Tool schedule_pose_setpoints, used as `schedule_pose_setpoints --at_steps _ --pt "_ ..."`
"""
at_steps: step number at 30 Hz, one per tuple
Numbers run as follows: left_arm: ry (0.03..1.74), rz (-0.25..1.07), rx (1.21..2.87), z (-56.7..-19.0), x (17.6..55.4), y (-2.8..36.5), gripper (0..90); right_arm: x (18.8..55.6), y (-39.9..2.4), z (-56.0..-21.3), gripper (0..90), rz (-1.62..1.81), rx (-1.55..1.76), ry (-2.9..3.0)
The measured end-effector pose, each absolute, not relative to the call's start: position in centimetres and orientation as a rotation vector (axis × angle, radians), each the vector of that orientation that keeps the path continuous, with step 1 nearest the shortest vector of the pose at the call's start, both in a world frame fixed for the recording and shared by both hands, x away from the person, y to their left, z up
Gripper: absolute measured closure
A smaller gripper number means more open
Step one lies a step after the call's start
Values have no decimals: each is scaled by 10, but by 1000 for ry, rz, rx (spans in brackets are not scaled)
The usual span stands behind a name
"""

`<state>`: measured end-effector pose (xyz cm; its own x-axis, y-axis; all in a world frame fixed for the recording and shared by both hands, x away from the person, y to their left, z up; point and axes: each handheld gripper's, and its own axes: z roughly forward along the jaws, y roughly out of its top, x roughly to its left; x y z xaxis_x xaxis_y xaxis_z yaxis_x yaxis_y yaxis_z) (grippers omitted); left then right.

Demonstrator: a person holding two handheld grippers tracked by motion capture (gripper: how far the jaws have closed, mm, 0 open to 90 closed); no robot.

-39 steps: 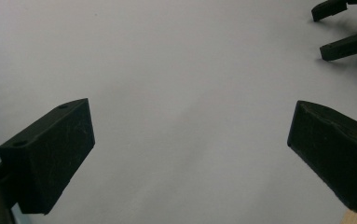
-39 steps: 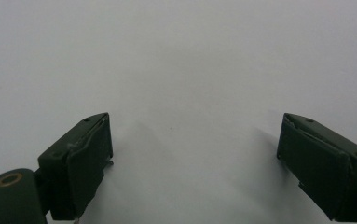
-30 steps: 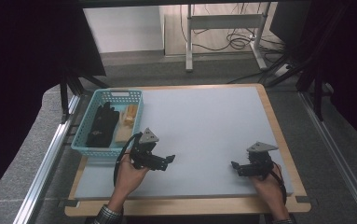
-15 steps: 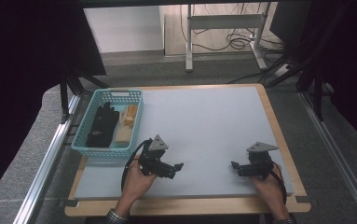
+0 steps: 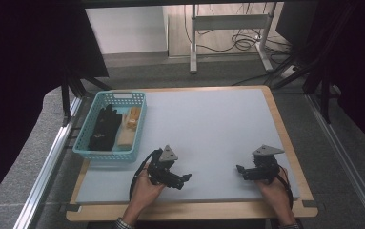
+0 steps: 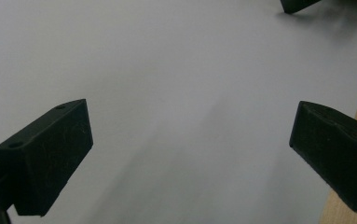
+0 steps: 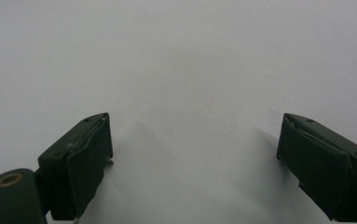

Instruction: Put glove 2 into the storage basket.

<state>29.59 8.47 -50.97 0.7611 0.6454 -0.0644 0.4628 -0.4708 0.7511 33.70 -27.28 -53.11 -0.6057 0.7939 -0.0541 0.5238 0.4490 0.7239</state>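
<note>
One basket (image 5: pixel 111 153), light blue w/ slotted walls, sits at the bench's (image 5: pixel 218 124) left edge, nearer the front-left corner than the back. Inside: 1 black glove-like item (image 5: pixel 104 129) along the basket's left side, and 2 tan/wooden-looking pieces on its right side, a smaller one (image 5: pixel 133 117) toward the back and a longer pale one (image 5: pixel 126 138) toward the front. Can't tell exactly what the tan pieces are. The black item lies just beside them.

Rest of the grey bench top is bare apart from the 2 claws, both near the front edge.

Left claw (image 5: pixel 186 178) is held in the left hand (image 5: pixel 144 188), front-centre-left, just beside the basket's front-right corner but apart from it. Jaws spread wide, nothing between them; in the left gripper view only grey surface lies between the jaws, w/ the wooden bench edge at right.

Right claw (image 5: pixel 239 169) is in the right hand (image 5: pixel 275 191) near the front-right corner, pointing toward the left claw, well apart from it. Jaws also wide, holding nothing, low over the bench.

Count: 1 basket, 3 items in it, 2 claws.
</note>
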Motion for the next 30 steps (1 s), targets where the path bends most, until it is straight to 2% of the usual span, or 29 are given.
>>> schedule_pose_setpoints --at_steps 18,30 --pt "843 315 2239 -544 294 73 0 337 -273 -531 98 958 1113 2318" --pt "863 298 2241 -546 296 73 0 337 -273 -531 98 957 1111 2319"
